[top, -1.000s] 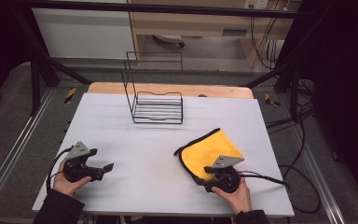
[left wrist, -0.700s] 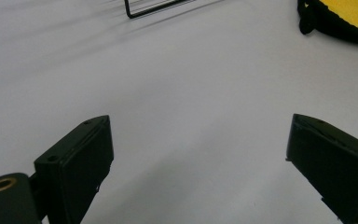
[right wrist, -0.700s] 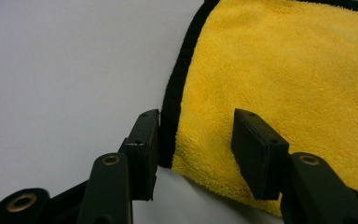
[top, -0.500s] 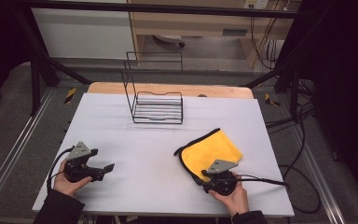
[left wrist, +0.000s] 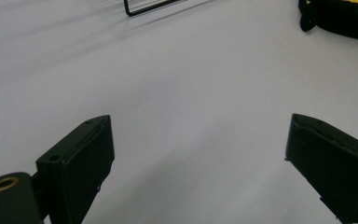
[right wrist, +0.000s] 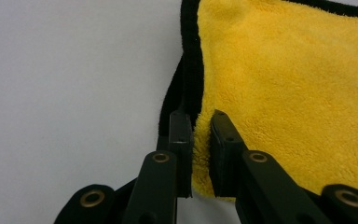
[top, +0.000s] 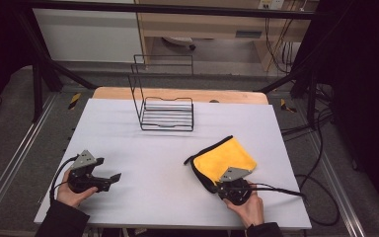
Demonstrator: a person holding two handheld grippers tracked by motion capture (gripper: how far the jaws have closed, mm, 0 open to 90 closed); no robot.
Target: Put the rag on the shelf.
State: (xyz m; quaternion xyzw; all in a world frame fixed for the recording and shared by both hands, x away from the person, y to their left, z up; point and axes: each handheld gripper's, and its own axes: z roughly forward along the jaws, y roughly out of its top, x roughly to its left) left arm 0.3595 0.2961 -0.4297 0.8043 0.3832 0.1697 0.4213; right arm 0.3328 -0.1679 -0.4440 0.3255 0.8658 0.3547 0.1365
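1. The right gripper (right wrist: 199,154) has just been closing; its jaws now pinch the near edge of the cloth (right wrist: 284,93), by the black hem.
2. The left gripper (left wrist: 200,163) stands wide apart over bare table (top: 143,163), holding nothing.
3. The cloth (top: 224,158) lies flat at the table's near right; the rack (top: 168,116) stands well apart, farther back.
4. Risk: the bite looks shallow, perhaps only one layer, though the fold is hard to read, so the plush edge could slip out on lifting.
5. Risk: dragging rather than lifting would bunch it.
6. Count: one cloth, one rack, two grippers.
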